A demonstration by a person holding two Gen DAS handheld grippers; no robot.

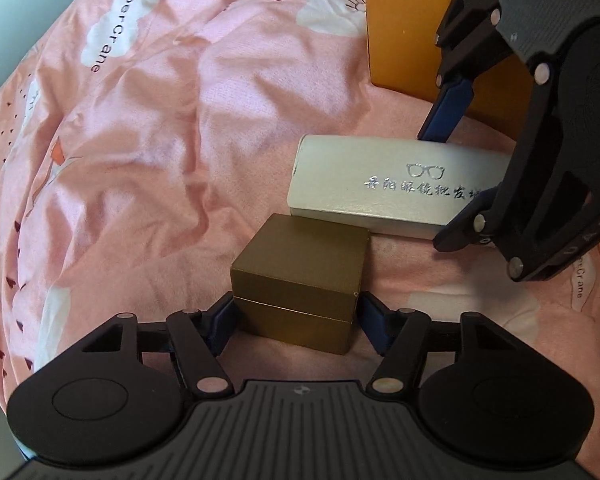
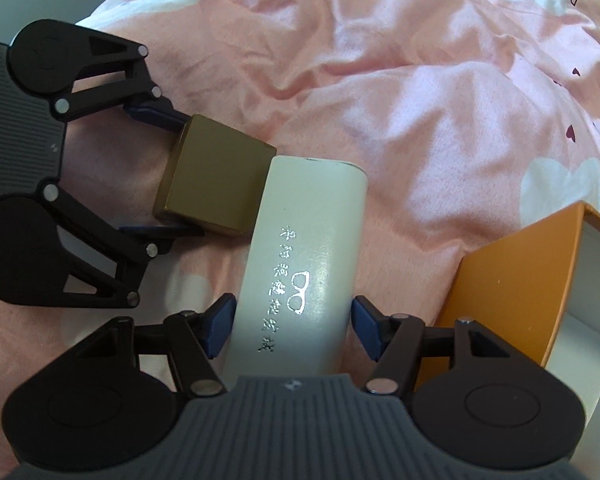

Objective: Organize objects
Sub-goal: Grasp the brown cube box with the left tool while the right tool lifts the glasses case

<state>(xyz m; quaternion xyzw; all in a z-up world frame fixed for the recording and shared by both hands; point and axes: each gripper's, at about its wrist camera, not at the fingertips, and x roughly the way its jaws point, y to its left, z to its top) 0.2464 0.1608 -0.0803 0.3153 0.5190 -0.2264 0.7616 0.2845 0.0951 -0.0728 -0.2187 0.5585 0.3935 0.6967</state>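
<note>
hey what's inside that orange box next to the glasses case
The orange box is open: a white inner wall and floor show, with nothing visible on them. The right tool and the frame edge hide the rest. In the left wrist view only its closed outer side shows.

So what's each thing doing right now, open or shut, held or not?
Gold box: lid shut, on the bed, between the left tool's pads.
White case: shut, lying flat, right tool straddling it.
Orange box: open, inside mostly hidden.
</note>
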